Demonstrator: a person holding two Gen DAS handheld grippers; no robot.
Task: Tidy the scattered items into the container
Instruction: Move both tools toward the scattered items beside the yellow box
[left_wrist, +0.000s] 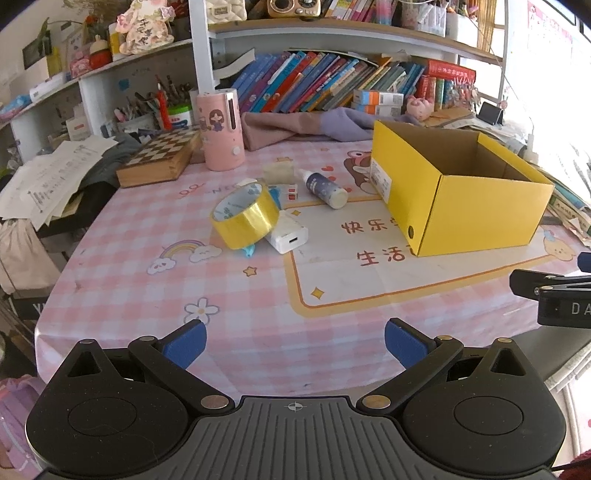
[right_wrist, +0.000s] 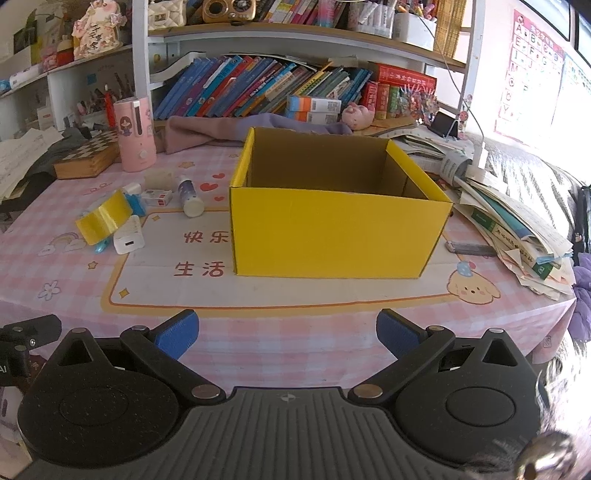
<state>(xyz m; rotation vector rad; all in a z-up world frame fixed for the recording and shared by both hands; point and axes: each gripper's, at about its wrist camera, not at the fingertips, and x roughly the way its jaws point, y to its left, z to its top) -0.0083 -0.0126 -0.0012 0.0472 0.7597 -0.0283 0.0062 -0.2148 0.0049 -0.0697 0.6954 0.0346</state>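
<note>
- Yellow cardboard box (right_wrist: 338, 236) is sitting open on the pink checked surface (right_wrist: 258, 332).
- Tape roll (left_wrist: 245, 216), white charger (left_wrist: 287, 236) and small bottle (left_wrist: 325, 186) are lying clustered left of it.
- Left hand-held gripper (left_wrist: 295, 341) and right hand-held gripper (right_wrist: 287, 332) are hovering spread apart, holding nothing.

Black ribbed housings, blue-padded fingers (left_wrist: 186, 341), brass rivets

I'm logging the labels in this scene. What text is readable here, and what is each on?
"快乐" and "生活": red print on the tablecloth.
"A B C": alphabet poster on the wall.
"DA": the other hand-held gripper, cut off.
Yellow box label, book spines, tape roll: too small or blurred.
</note>
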